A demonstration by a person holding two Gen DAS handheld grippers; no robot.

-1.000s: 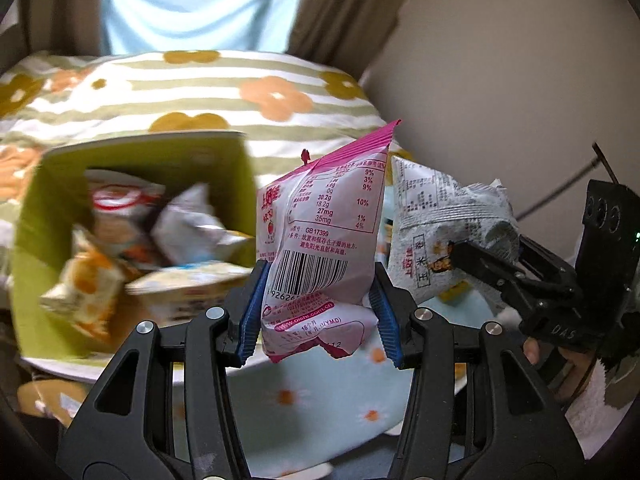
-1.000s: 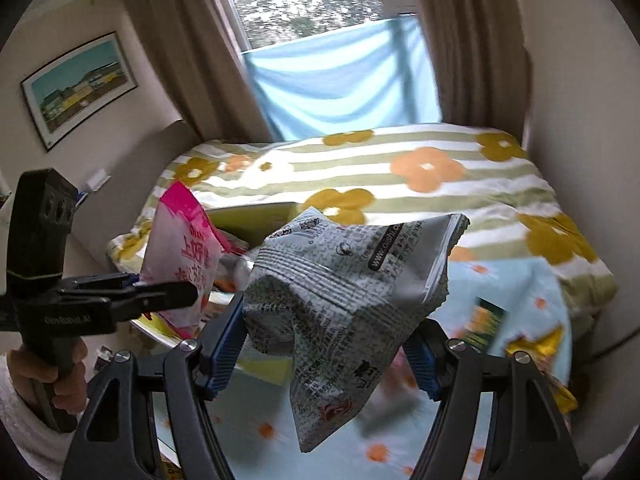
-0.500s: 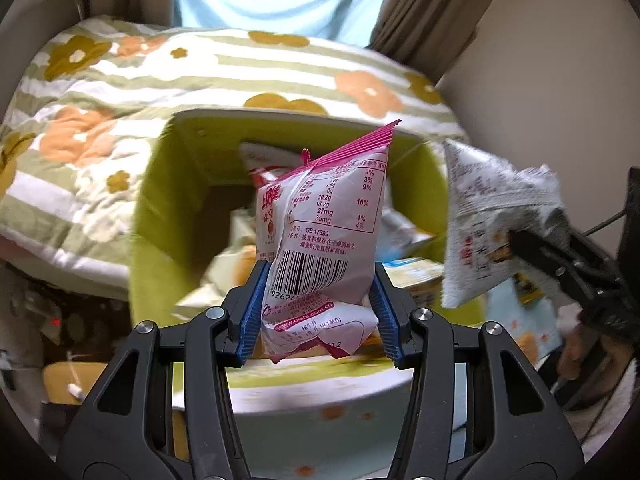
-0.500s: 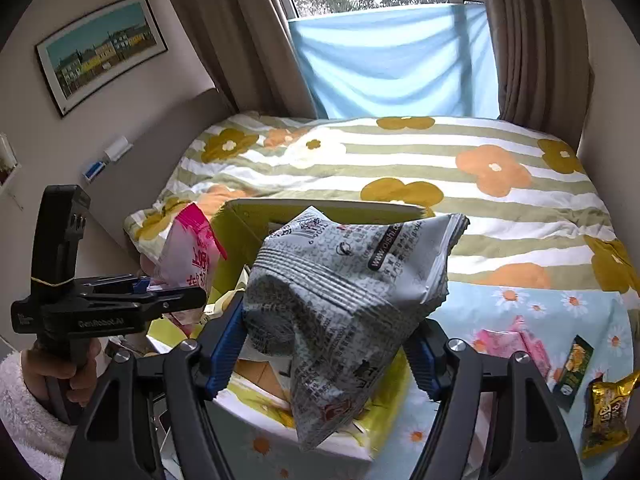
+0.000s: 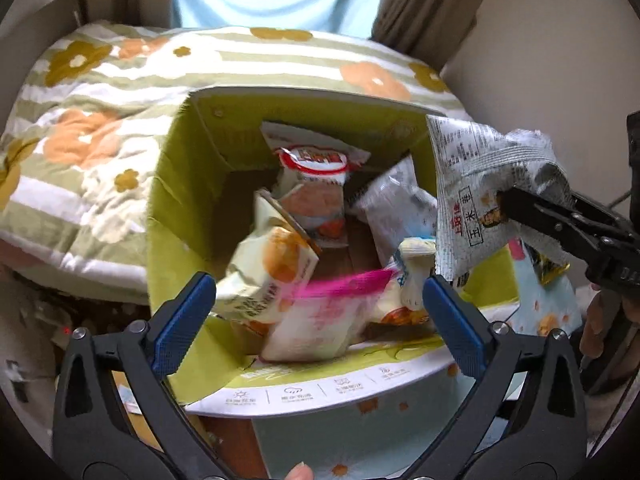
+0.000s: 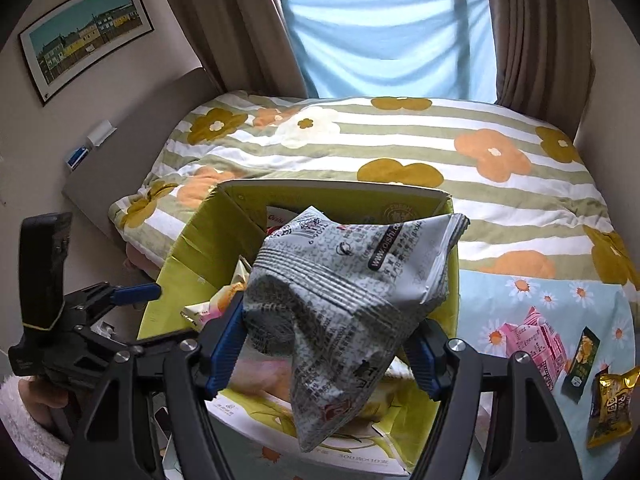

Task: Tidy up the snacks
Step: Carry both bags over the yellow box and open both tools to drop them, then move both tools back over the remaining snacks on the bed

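A green-lined cardboard box (image 5: 180, 200) holds several snack packets. My left gripper (image 5: 316, 284) hangs over its near edge with its jaws opening. The pink-and-white packet (image 5: 312, 328) lies blurred between and below the blue pads, free of both, on the snacks in the box. My right gripper (image 6: 326, 332) is shut on a crumpled grey snack bag (image 6: 340, 300) held over the box's right side. The left wrist view shows this grey bag (image 5: 472, 200) at the right, pinched by the right gripper (image 5: 520, 208). The left gripper (image 6: 132, 292) appears at the left of the right wrist view.
The box stands on a light-blue flowered cloth (image 6: 560, 300) against a bed with a striped flower quilt (image 6: 400, 140). On the cloth to the right lie a pink packet (image 6: 536, 344), a dark stick packet (image 6: 582, 360) and a gold packet (image 6: 612, 400).
The left gripper moved over the box, then opened wide and let go of the pink packet, which dropped into the box. The right gripper came over the box with the grey bag.
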